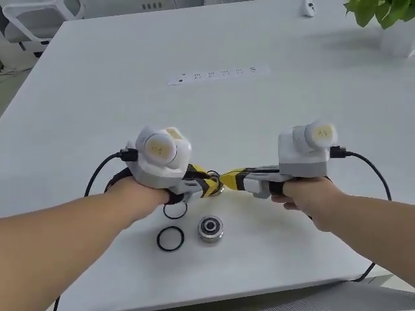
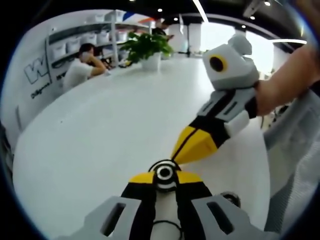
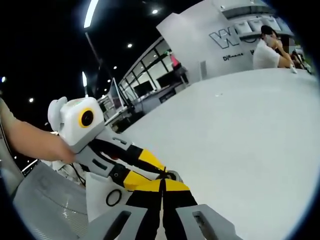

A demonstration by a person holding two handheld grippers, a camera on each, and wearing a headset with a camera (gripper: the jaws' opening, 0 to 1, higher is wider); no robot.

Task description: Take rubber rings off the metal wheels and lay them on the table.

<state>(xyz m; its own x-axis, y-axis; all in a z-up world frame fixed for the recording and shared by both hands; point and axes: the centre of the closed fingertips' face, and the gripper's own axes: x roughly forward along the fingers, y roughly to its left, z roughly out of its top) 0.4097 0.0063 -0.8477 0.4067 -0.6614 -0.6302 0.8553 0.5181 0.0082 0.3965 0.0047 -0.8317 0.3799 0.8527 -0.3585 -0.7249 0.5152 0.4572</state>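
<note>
A small metal wheel (image 1: pixel 218 184) with a black rubber ring hangs above the white table (image 1: pixel 130 97), between the two grippers. My left gripper (image 1: pixel 211 187) is shut on this wheel (image 2: pixel 164 171). My right gripper (image 1: pixel 225 179) comes from the opposite side, its yellow tips (image 2: pixel 176 157) shut and pinching the ring at the wheel's rim (image 3: pixel 173 175). On the table below lie a second metal wheel (image 1: pixel 210 228) and two loose black rubber rings (image 1: pixel 170 238) (image 1: pixel 175 209). One loose ring (image 3: pixel 113 197) lies below the left gripper in the right gripper view.
A flush power strip (image 1: pixel 220 72) sits mid-table. A potted plant (image 1: pixel 382 11) stands at the far right corner. Black cables (image 1: pixel 97 175) trail from both grippers. The table's front edge (image 1: pixel 259 295) is close to the wheels. A person (image 2: pixel 82 67) sits far behind the table.
</note>
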